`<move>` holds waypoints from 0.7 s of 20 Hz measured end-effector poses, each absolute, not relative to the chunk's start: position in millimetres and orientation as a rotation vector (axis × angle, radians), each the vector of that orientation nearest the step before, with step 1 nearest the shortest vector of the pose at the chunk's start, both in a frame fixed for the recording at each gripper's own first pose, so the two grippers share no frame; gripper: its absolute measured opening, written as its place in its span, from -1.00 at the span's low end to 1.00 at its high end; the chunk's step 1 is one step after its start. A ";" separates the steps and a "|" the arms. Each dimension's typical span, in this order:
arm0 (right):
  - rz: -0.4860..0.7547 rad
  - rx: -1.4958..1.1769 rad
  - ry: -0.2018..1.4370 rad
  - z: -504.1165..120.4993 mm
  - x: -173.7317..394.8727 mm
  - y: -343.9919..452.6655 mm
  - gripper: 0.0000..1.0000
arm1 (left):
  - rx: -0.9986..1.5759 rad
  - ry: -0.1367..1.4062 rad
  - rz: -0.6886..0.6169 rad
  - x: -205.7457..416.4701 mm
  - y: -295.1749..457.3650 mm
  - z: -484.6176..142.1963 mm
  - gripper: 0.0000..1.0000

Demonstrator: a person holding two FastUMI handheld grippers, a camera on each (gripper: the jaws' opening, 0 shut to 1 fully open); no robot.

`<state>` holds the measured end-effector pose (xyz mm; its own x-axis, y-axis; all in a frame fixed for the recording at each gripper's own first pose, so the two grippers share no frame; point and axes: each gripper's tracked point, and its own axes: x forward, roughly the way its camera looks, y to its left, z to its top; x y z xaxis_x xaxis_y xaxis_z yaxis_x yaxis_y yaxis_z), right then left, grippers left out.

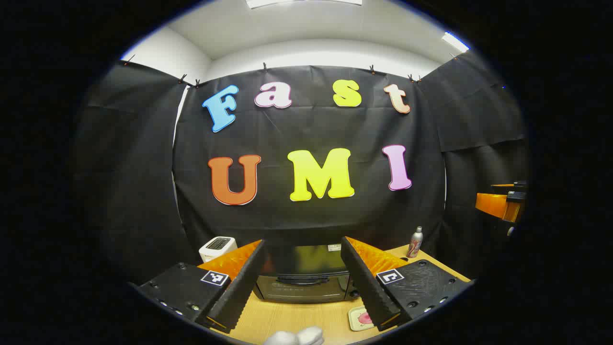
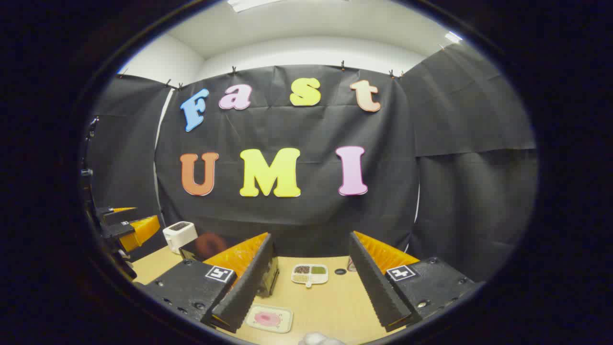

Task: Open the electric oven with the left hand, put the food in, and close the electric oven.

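Observation:
The black electric oven (image 1: pixel 304 278) stands on the wooden table (image 1: pixel 287 318) straight ahead in the left gripper view, its glass door closed and its handle across the front. My left gripper (image 1: pixel 302 241) hangs open above and in front of it, holding nothing. A pale square plate with a pink piece of food (image 1: pixel 361 317) lies on the table to the oven's right. In the right gripper view the same plate of food (image 2: pixel 268 318) lies low and left of centre, and the oven (image 2: pixel 201 247) is partly hidden behind one finger. My right gripper (image 2: pixel 310 235) is open and empty above the table.
A white toaster (image 1: pixel 218 247) sits left of the oven and a small bottle (image 1: pixel 415 242) at the back right. A divided dish of grains (image 2: pixel 310 274) and a small dark disc (image 2: pixel 340 271) lie mid-table. Something white (image 1: pixel 297 338) shows at the near edge.

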<state>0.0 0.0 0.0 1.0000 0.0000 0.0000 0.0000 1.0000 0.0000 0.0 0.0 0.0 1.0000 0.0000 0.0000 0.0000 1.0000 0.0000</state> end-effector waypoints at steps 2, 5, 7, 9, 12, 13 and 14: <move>-0.008 0.000 -0.003 0.2 -1.5 0.8 0.93 | -0.003 0.000 -0.007 0.7 0.0 -0.7 0.92; -0.020 -0.004 -0.013 2.6 -3.2 0.3 0.93 | 0.008 0.000 -0.015 5.2 1.8 -3.2 0.92; -0.019 0.005 -0.015 3.3 -3.9 4.2 0.93 | 0.008 -0.002 -0.021 7.0 1.9 -5.3 0.92; -0.017 0.003 -0.011 2.5 -5.1 7.1 0.93 | 0.006 0.002 -0.024 10.2 2.3 -10.0 0.92; -0.023 -0.012 -0.003 3.2 -4.0 8.8 0.93 | 0.002 0.000 -0.031 16.9 2.2 -16.2 0.92; -0.026 -0.015 -0.003 3.7 -3.4 8.9 0.93 | 0.003 -0.003 -0.034 19.9 1.9 -18.2 0.92; -0.030 -0.019 -0.003 4.6 -3.9 8.6 0.93 | 0.003 -0.004 -0.036 23.4 2.0 -22.5 0.92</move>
